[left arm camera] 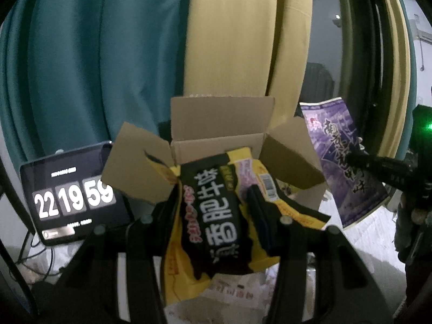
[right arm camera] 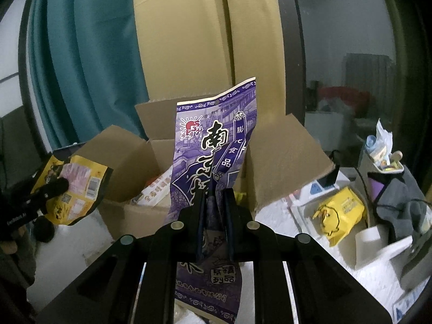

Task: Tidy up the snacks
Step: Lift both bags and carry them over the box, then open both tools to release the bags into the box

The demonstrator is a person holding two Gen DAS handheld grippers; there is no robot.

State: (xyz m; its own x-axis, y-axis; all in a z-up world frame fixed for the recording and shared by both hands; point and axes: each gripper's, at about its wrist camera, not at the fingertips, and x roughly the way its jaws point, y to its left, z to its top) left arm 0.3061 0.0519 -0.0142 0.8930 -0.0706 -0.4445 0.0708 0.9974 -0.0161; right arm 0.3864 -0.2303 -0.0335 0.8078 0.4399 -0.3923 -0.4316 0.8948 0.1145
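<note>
Black left gripper (left arm camera: 216,202) nearest, gripping a yellow-and-black snack bag (left arm camera: 213,216) between both fingers (left arm camera: 260,216); bag held upright, partly crumpled, just in front of an open cardboard box (left arm camera: 216,127). Right gripper (right arm camera: 214,202) almost fully closed, pinching a purple snack bag (right arm camera: 213,148) near its lower half; bag standing up and a little tilted, also before the same box, flaps spread outward. Inside the box, some pale packets (right arm camera: 156,189), not clear which. White surface (right arm camera: 283,216) under everything. Left of the box, a dark tablet (left arm camera: 73,191) showing a big clock. To the right on the surface, a small yellow paper bag (right arm camera: 340,213), grey cloth (right arm camera: 399,205) and white containers (right arm camera: 375,245), well apart from the box. Behind, teal curtain (left arm camera: 81,62) beside beige curtain (left arm camera: 237,35), then a dark window frame (right arm camera: 294,54) with glass.
</note>
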